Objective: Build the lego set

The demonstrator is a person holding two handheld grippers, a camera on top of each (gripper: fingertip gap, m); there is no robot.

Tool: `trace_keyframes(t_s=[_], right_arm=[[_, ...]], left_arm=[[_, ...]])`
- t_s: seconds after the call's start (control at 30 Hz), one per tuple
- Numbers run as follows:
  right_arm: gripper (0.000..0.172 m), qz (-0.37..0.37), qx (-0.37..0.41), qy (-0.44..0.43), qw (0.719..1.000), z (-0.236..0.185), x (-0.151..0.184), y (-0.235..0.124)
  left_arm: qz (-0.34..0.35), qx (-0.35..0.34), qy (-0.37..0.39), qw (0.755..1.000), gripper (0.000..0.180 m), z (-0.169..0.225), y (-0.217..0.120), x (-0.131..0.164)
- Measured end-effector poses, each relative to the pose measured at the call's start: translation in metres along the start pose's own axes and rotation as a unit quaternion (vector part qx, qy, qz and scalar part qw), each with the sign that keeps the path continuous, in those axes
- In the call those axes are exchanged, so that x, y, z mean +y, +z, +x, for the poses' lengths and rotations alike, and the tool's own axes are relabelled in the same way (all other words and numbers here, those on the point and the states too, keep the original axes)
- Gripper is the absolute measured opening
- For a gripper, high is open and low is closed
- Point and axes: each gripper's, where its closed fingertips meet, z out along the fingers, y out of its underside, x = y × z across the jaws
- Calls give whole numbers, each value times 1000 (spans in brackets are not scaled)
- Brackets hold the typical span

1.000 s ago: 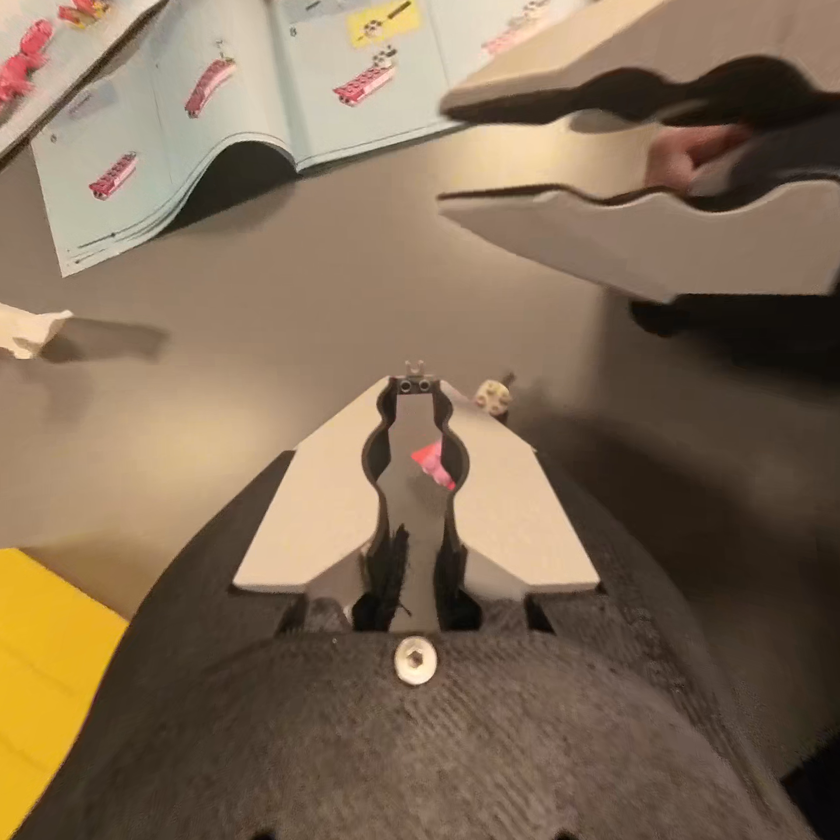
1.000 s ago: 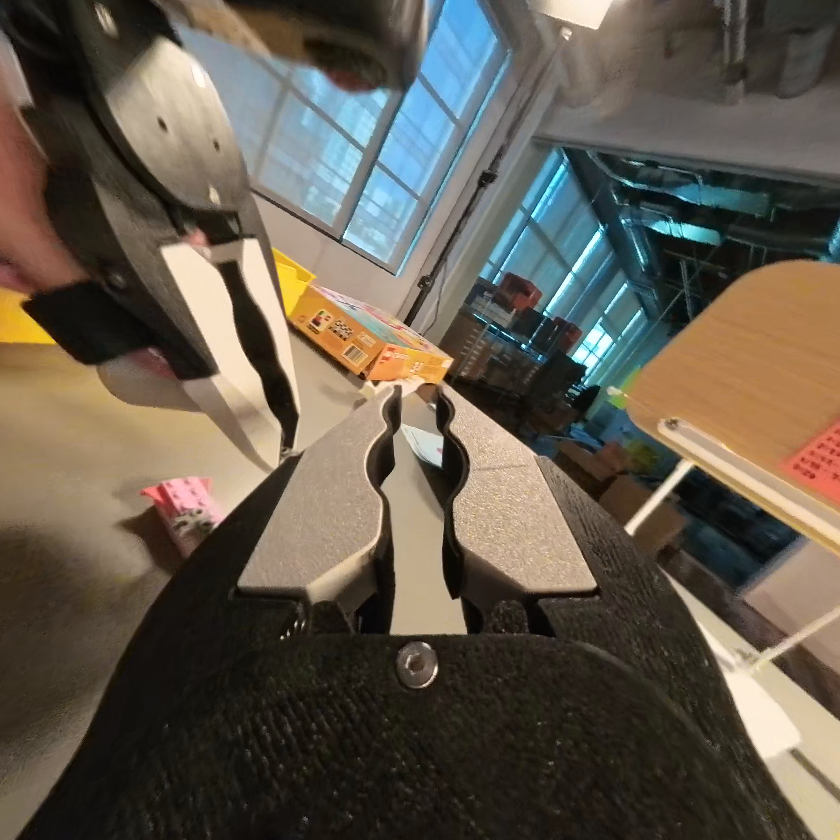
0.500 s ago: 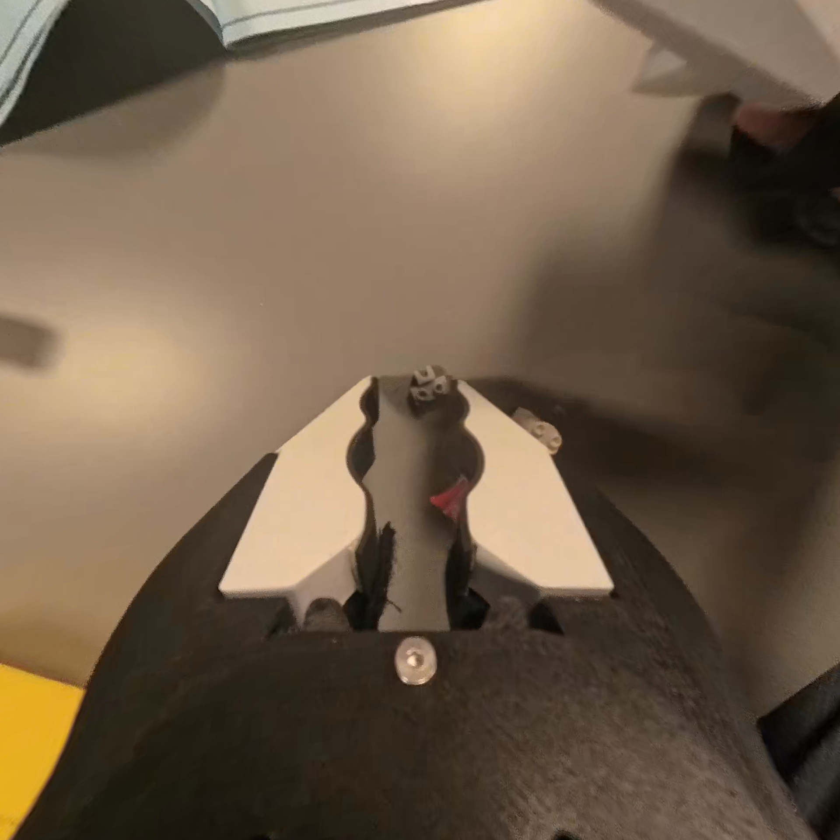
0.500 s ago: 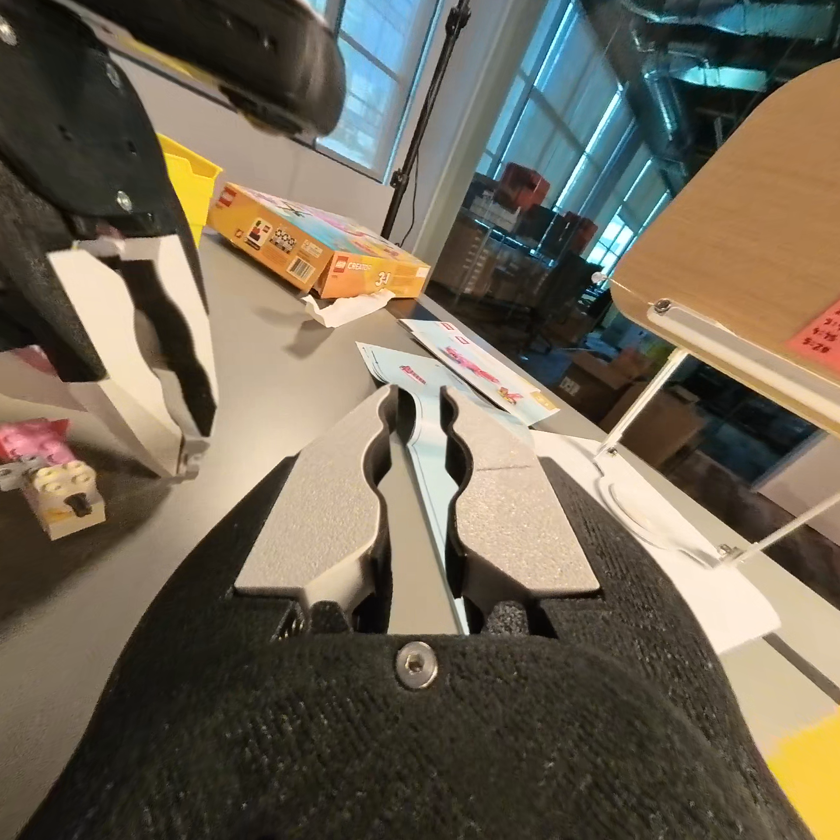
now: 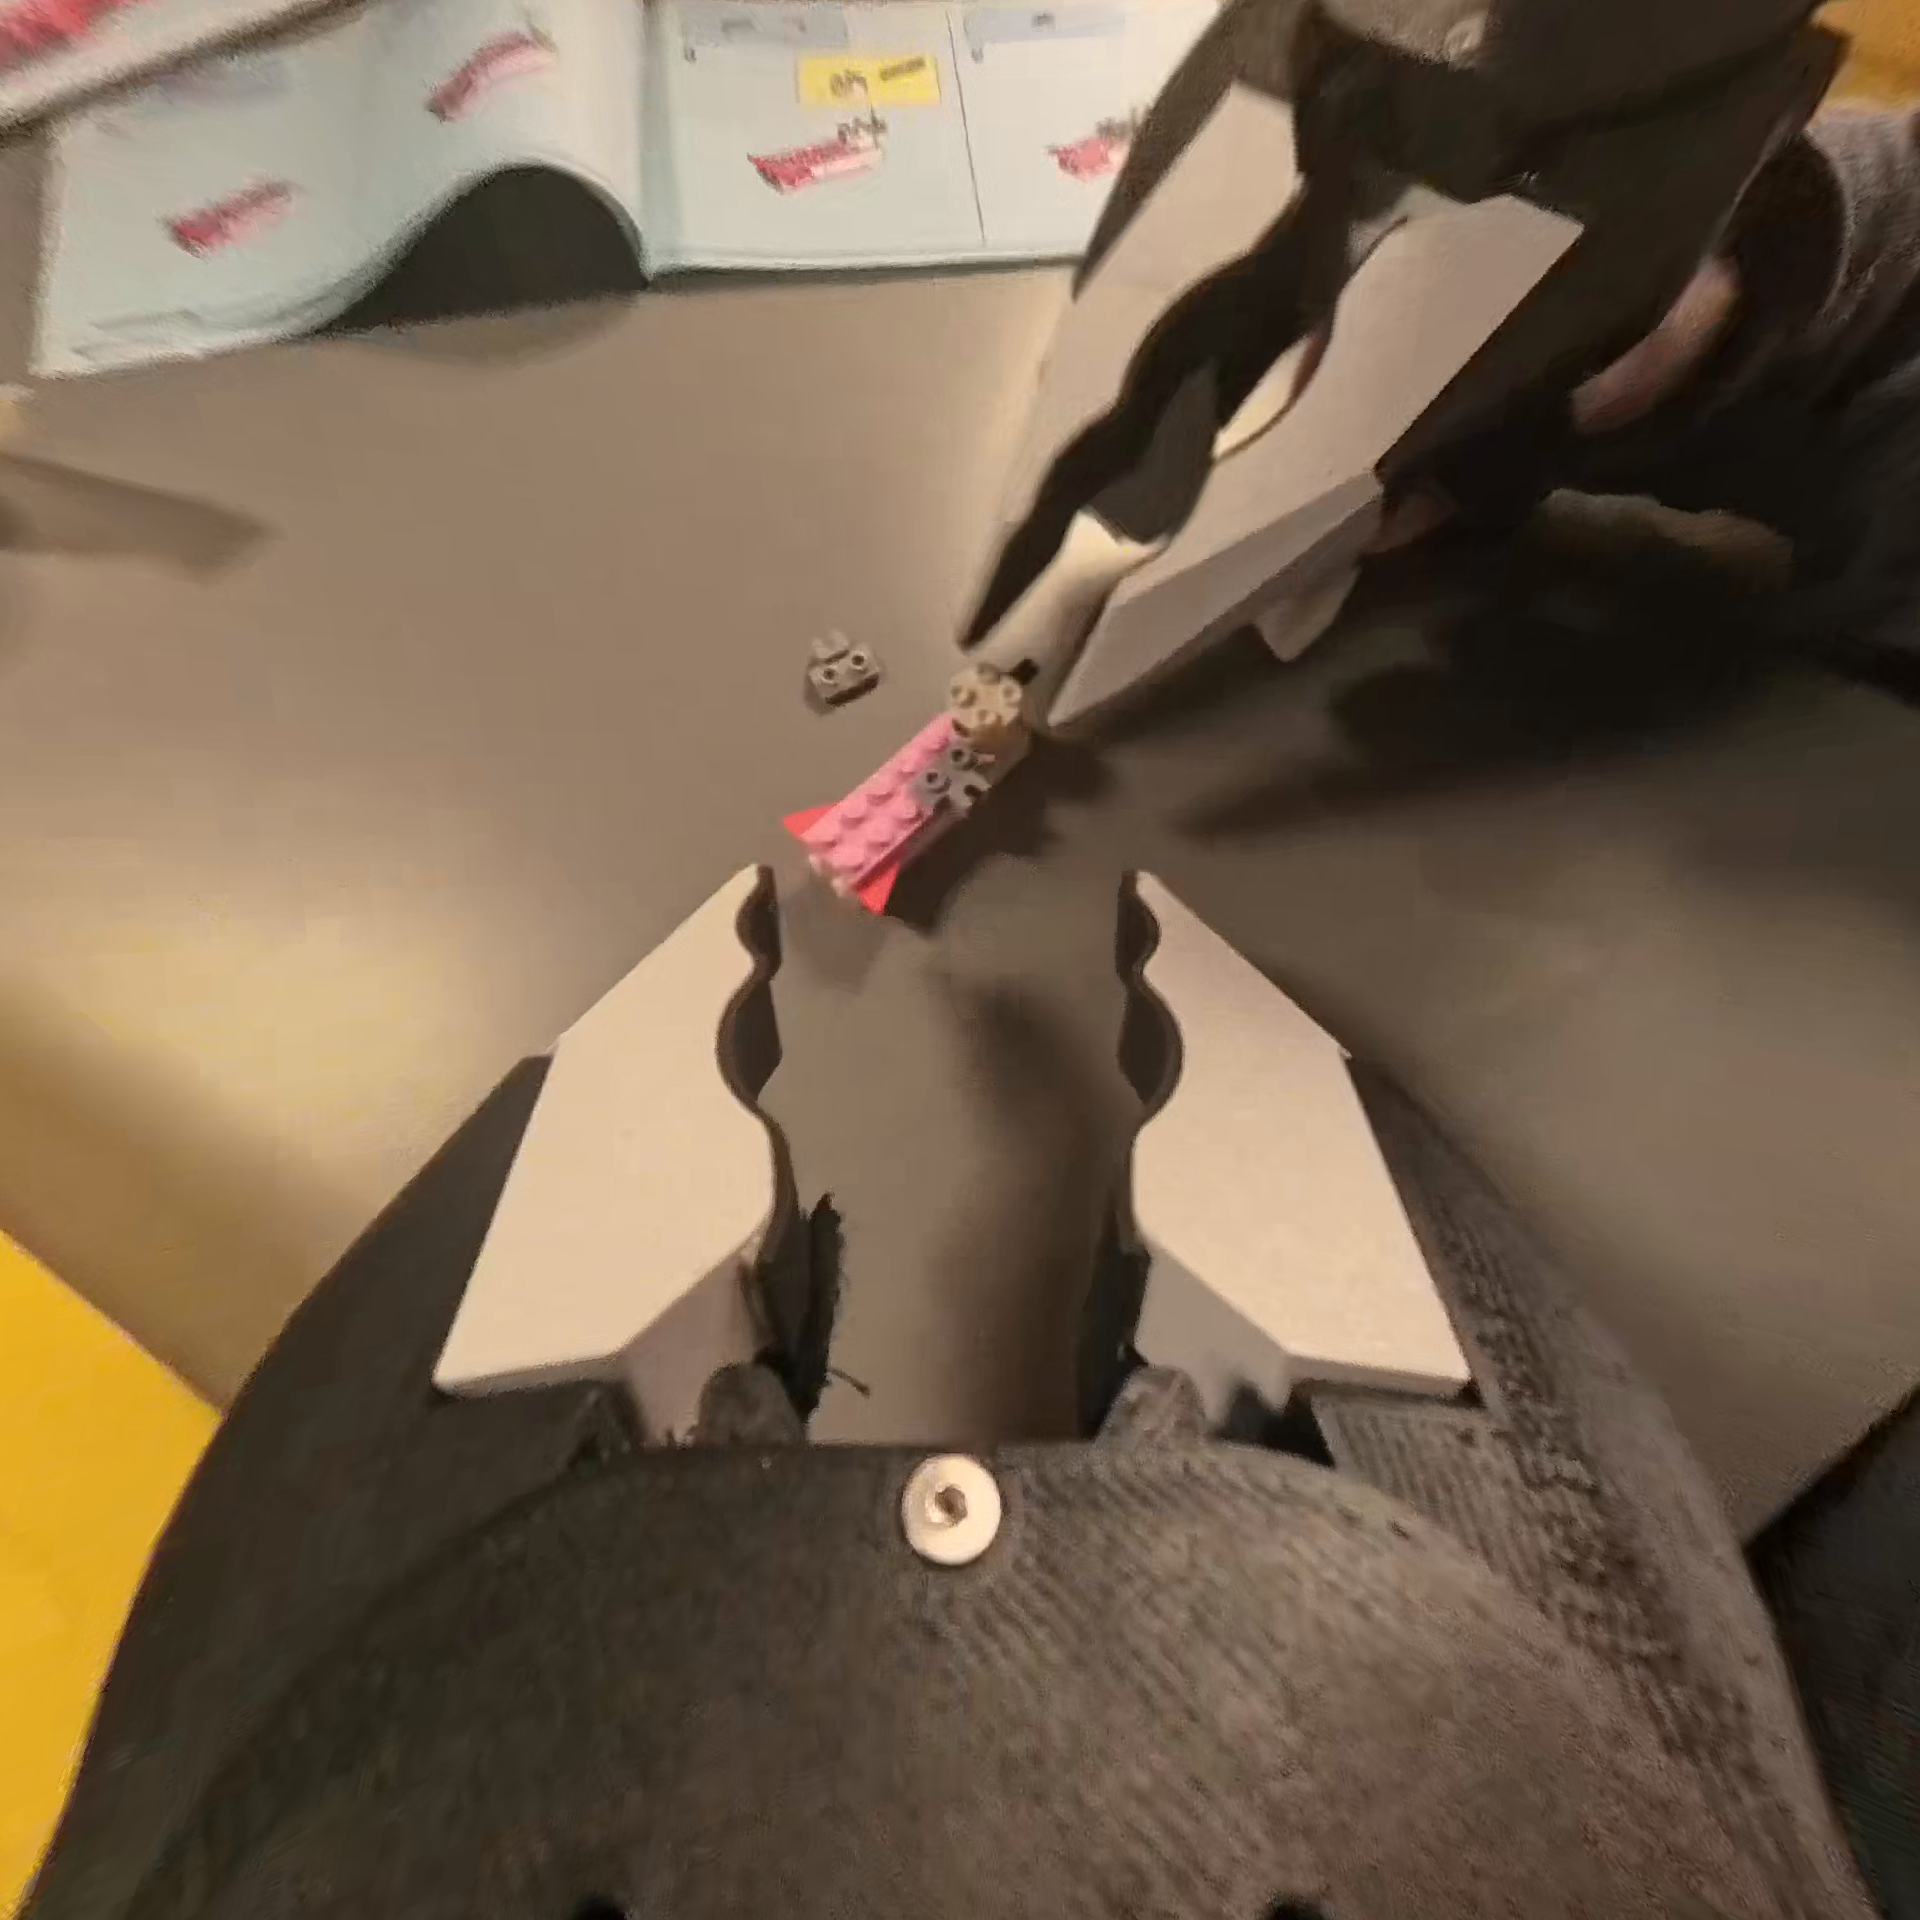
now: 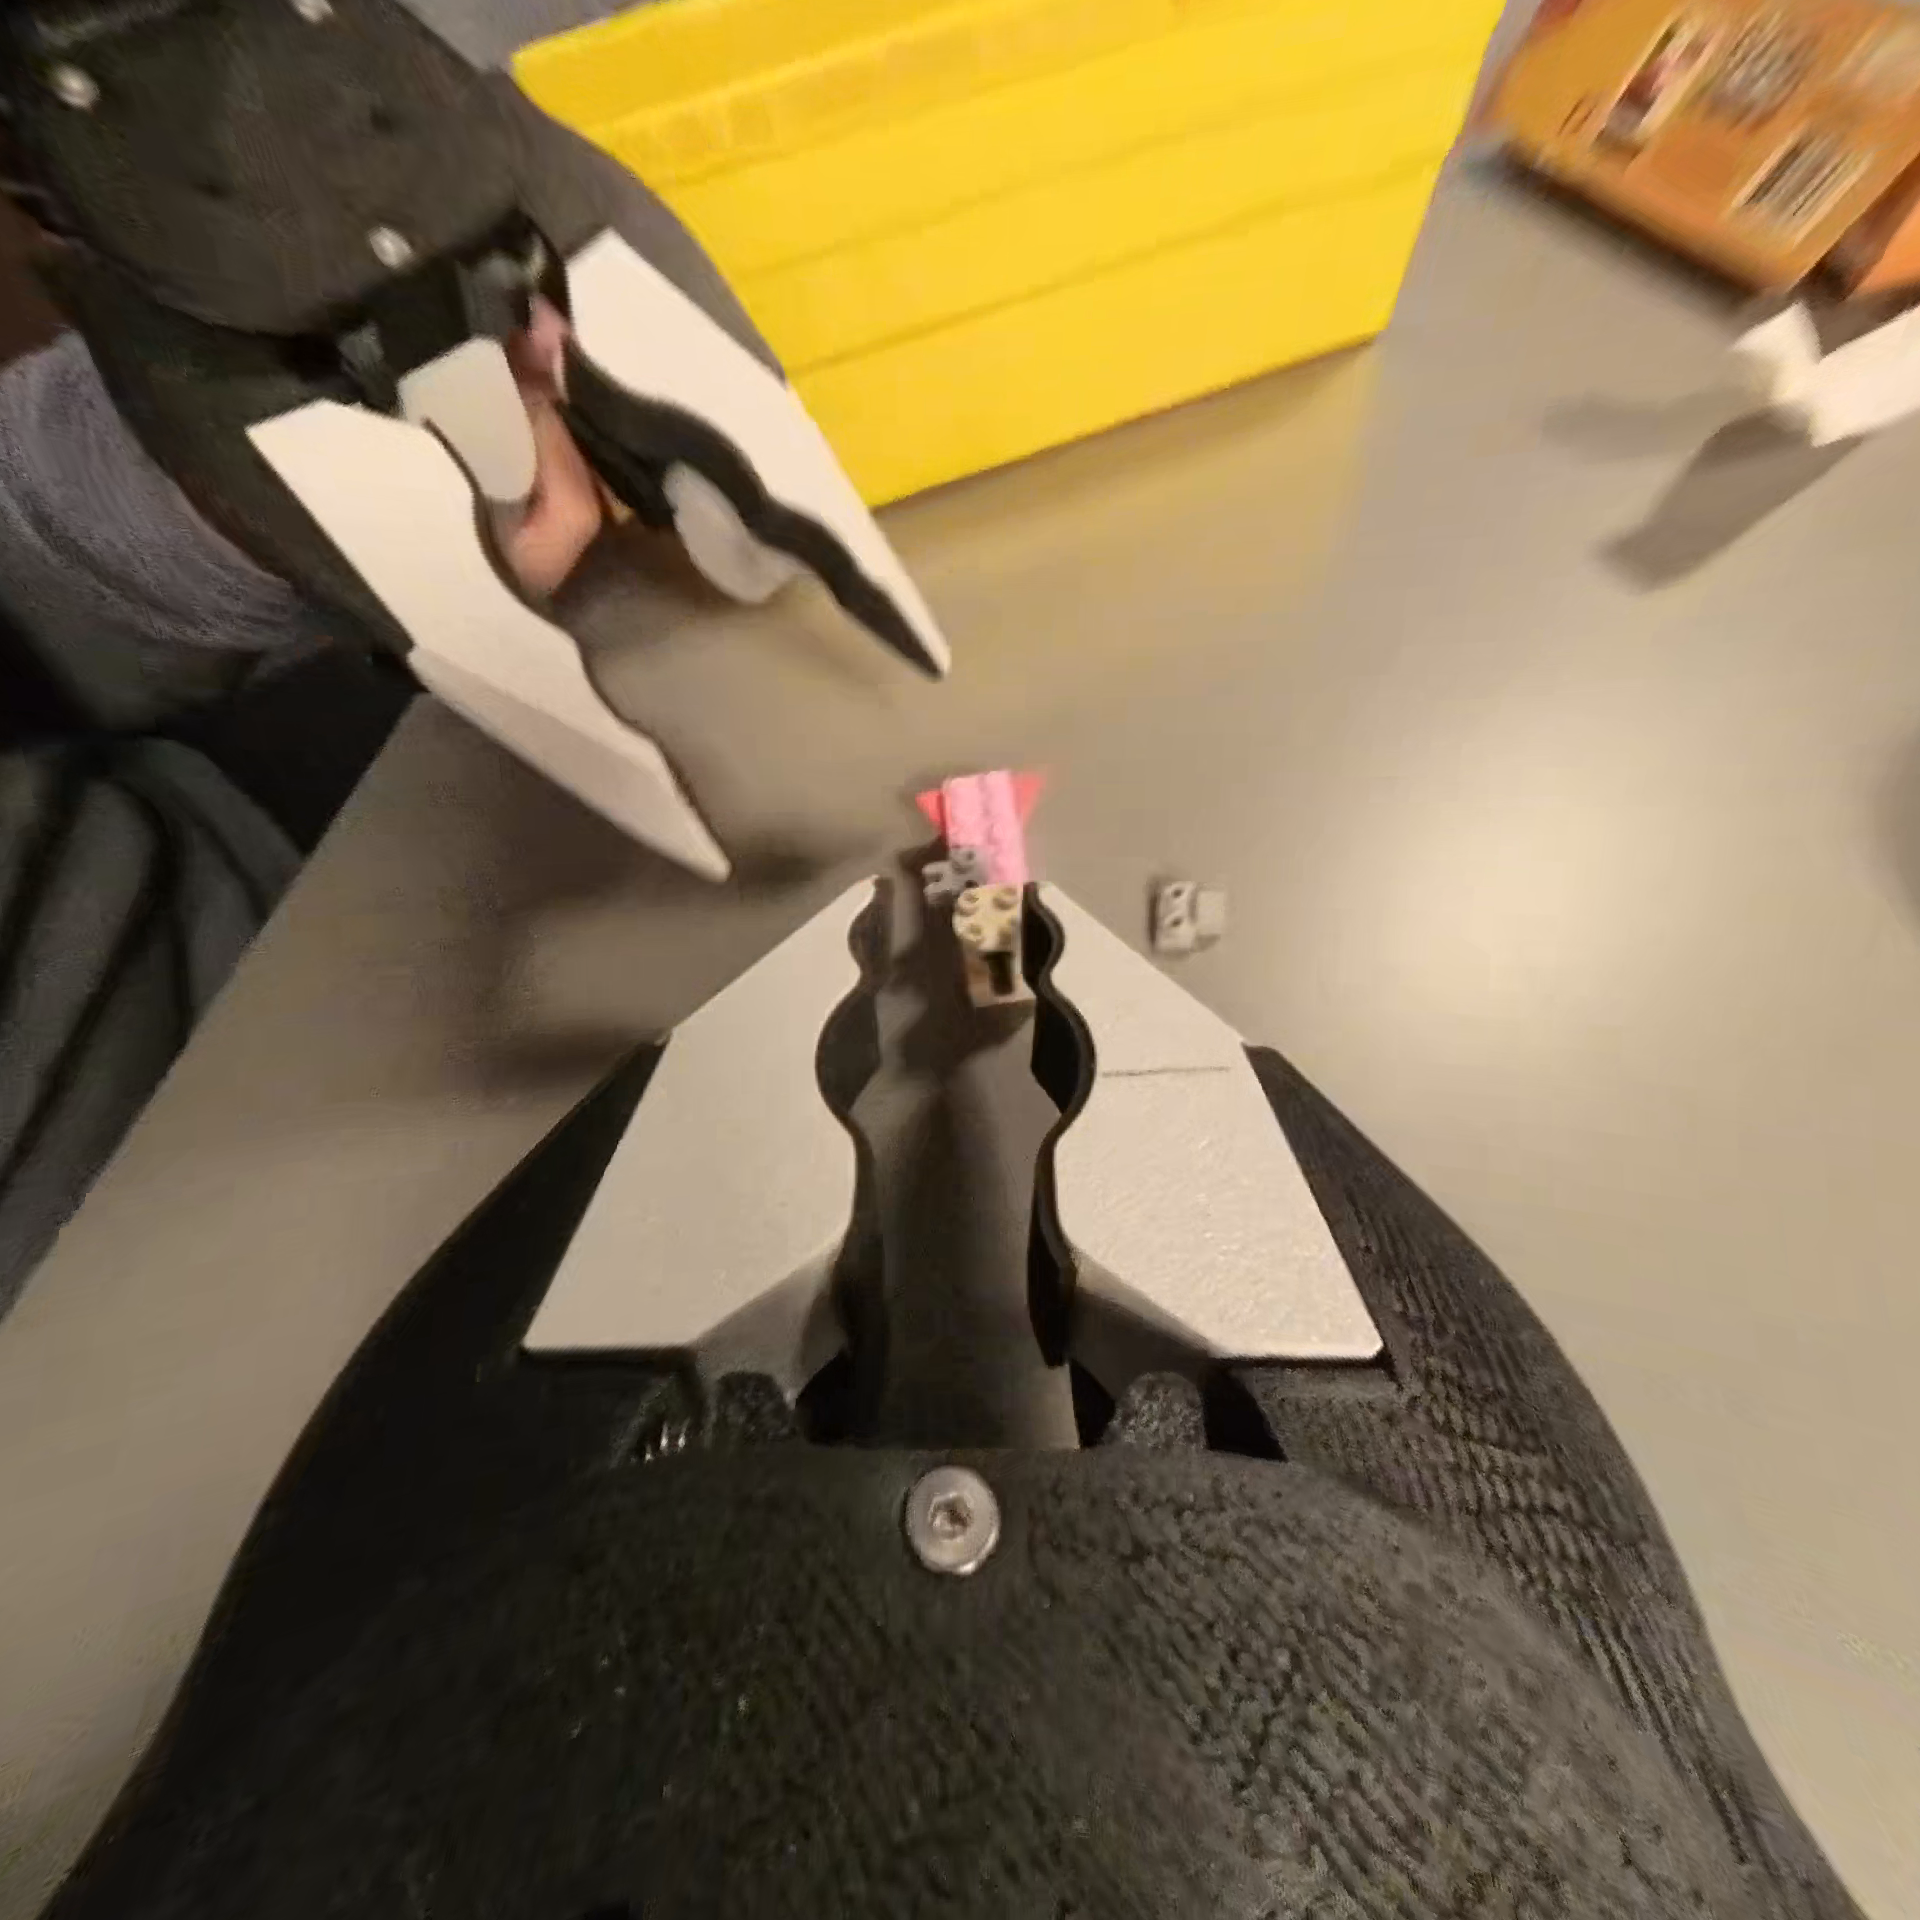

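Observation:
A small assembly of pink and red bricks (image 5: 888, 816) with a tan brick (image 5: 987, 707) at one end lies on the grey table (image 5: 416, 644). My left gripper (image 5: 951, 878) is wide open and empty, its tips just short of the assembly's red end. A small dark grey brick (image 5: 844, 677) lies loose on the table beyond it. My right gripper (image 6: 958, 888) stands open around the tan brick (image 6: 989, 920); the brick is close to the right finger, with a gap to the left one. The left gripper (image 6: 826, 769) hangs open above the pink end (image 6: 992, 826), and the grey brick (image 6: 1188, 914) lies to the right.
An open light-blue instruction booklet (image 5: 520, 156) lies at the far side. A yellow bin (image 6: 1039, 208) stands behind the bricks, an orange box (image 6: 1714, 125) and a white paper scrap (image 6: 1818, 364) farther right. A dark sleeve (image 6: 104, 582) is at the left table edge. Across from one pair of fingers to the other is roughly 4 cm. Between my right fingertips and the grey brick (image 6: 1188, 914) there is roughly 4 cm. It turns up in the left wrist view (image 5: 850, 648) as well.
My left gripper opened wide and let go of the small dark grey brick, which now lies on the table. My right gripper swung down to the assembly and opened around its tan end.

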Motion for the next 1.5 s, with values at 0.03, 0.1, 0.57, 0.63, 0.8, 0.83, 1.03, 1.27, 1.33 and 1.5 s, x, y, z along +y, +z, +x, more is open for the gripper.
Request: trace_keyframes(t_s=[0.03,0.1,0.57,0.63,0.8,0.83,1.03,1.27,1.33,1.5], right_arm=[[24,-11,-3,9,1000,-1,3,2],[25,-9,0,21,1000,-4,3,2],[39,-55,31,57,996,-10,17,13],[38,-69,70,44,994,-7,20,17],[15,-72,175,-15,982,4,17,17],[15,-57,176,-11,983,3,13,17],[15,70,192,59,977,5,-24,11],[15,158,161,86,970,-7,-50,5],[15,164,158,87,970,-7,-51,3],[15,200,106,131,965,-14,-59,-1]], left_arm=[[15,-7,2,1000,63,-4,-3,0],[23,7,-19,1000,64,-5,-2,2],[16,39,-21,999,73,11,7,13],[12,36,-23,999,76,10,8,18],[19,38,-30,999,81,9,7,19],[26,36,-31,999,83,8,7,18],[91,-16,-47,995,93,-7,8,-1],[152,-72,3,986,80,-20,-2,-20],[158,-98,40,982,75,-21,-4,-23],[147,-218,202,943,54,-26,-11,-31]])
